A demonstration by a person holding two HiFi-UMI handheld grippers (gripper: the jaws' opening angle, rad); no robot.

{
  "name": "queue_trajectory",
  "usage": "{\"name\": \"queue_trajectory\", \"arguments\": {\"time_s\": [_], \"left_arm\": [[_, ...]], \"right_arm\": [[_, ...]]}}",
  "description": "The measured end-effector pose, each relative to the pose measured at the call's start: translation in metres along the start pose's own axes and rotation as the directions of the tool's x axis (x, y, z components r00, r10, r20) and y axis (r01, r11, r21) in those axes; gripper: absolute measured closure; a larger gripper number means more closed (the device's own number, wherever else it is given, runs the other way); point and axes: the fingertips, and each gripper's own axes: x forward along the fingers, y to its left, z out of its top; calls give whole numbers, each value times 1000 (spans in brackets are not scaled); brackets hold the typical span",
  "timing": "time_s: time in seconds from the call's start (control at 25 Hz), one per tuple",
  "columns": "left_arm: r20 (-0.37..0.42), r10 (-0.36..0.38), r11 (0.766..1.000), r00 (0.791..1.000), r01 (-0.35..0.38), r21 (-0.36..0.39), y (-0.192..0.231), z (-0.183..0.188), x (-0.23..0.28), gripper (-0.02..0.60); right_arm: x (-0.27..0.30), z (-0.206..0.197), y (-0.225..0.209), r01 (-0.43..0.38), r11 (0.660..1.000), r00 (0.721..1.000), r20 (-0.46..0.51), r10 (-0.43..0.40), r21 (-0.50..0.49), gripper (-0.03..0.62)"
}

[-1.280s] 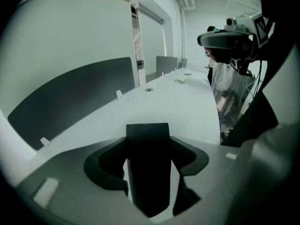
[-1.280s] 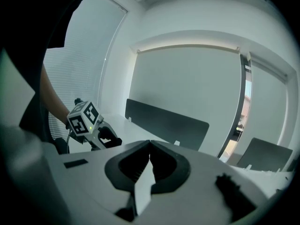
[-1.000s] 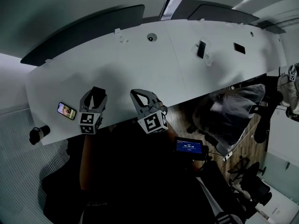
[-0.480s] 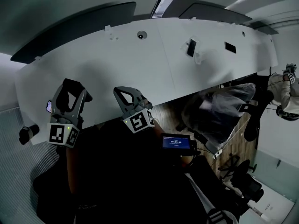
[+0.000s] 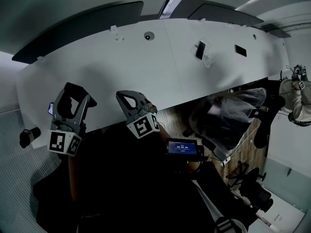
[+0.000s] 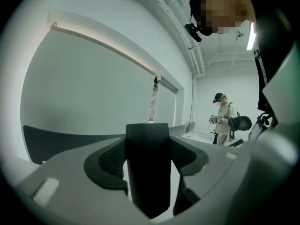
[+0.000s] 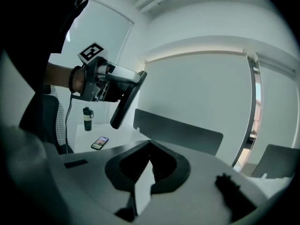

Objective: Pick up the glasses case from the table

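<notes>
The long white table [image 5: 160, 67] fills my head view. My left gripper [image 5: 73, 93] hangs above its near edge, jaws clamped on the dark glasses case [image 6: 146, 172], which is clear of the surface. My right gripper [image 7: 149, 145] sits beside it, tips together and empty. A phone [image 7: 100, 143] and a bottle [image 7: 87, 118] rest at the table's left end.

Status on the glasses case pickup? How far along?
Done: the glasses case is clamped in the left gripper and held clear above the table. In hand: only that case; the right gripper is shut and empty. Left: nothing visible beyond holding it.
</notes>
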Motion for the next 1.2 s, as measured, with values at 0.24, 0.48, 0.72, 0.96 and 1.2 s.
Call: {"name": "queue_trajectory", "arguments": {"time_s": [0.24,0.48,0.72,0.96,1.2], "left_arm": [[2,2,1000,1000,-2,-4,0,0,-5,290],[1,-8,1000,1000,8,-10,-4,-1,-7,290],[-12,-24,999,1000,23,-48,-7,-12,-5,290],[-84,-3,1000,996,1,-23,-1,-42,-5,290],[-128,-12,1000,992,8,-28,0,-58,-3,290]], "right_arm": [[0,2,6,-17,1000,1000,1,17,-10,586],[-1,3,10,-29,999,1000,6,30,-15,586],[-1,5,17,-53,998,999,8,53,-29,586],[-1,3,18,-49,998,999,2,49,-31,586],[-3,1,18,-48,998,999,-2,48,-34,586]]}}
